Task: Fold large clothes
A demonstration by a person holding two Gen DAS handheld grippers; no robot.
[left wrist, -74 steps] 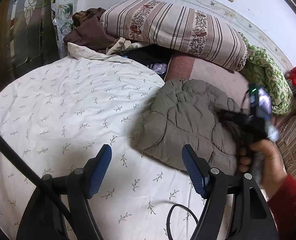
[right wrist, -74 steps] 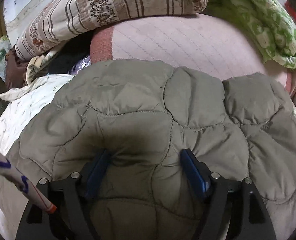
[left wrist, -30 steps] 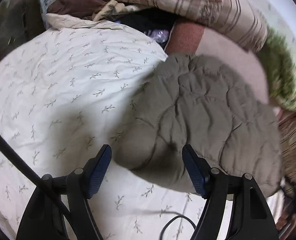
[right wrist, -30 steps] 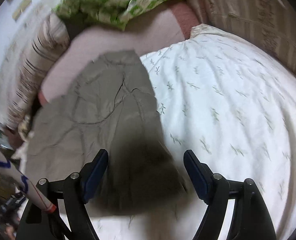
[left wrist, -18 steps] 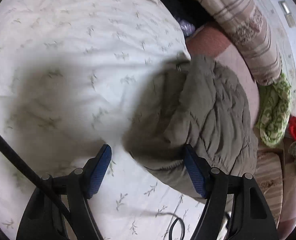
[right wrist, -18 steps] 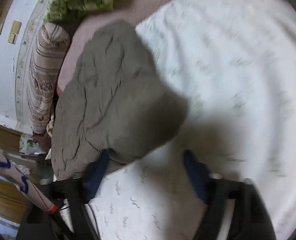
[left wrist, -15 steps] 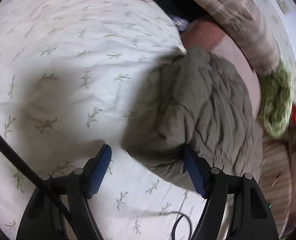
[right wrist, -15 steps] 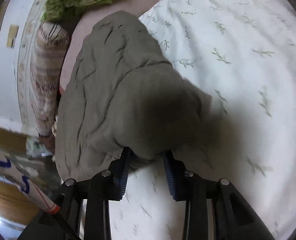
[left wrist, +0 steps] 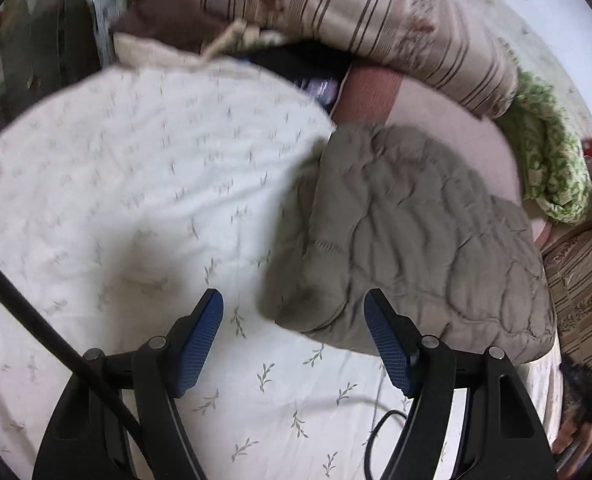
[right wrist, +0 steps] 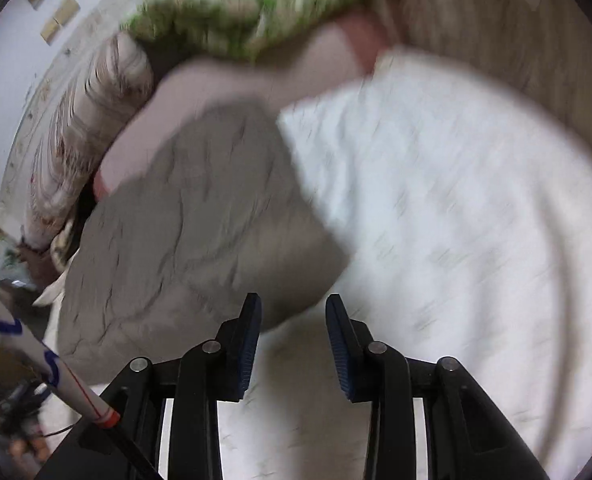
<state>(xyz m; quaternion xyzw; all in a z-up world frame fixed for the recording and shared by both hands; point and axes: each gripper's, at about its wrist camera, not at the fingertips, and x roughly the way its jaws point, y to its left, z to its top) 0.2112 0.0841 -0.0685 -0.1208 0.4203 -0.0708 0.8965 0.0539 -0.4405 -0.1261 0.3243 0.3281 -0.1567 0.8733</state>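
A: What lies on the bed (left wrist: 136, 184)?

B: A grey-green quilted jacket (left wrist: 416, 232), folded, right of centre. It looks puffy, soft, light; take its thick near edge.

A: The grippers?

B: Left gripper (left wrist: 296, 340) spread wide, empty. Right gripper (right wrist: 293, 344) partly parted, empty, near the jacket's corner.

one quilted jacket (left wrist: 416, 236), two tools

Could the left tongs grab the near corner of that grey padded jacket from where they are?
Probably yes. The left tongs are open and empty, the quilted jacket corner lies just ahead of them on the bedspread, nothing between.
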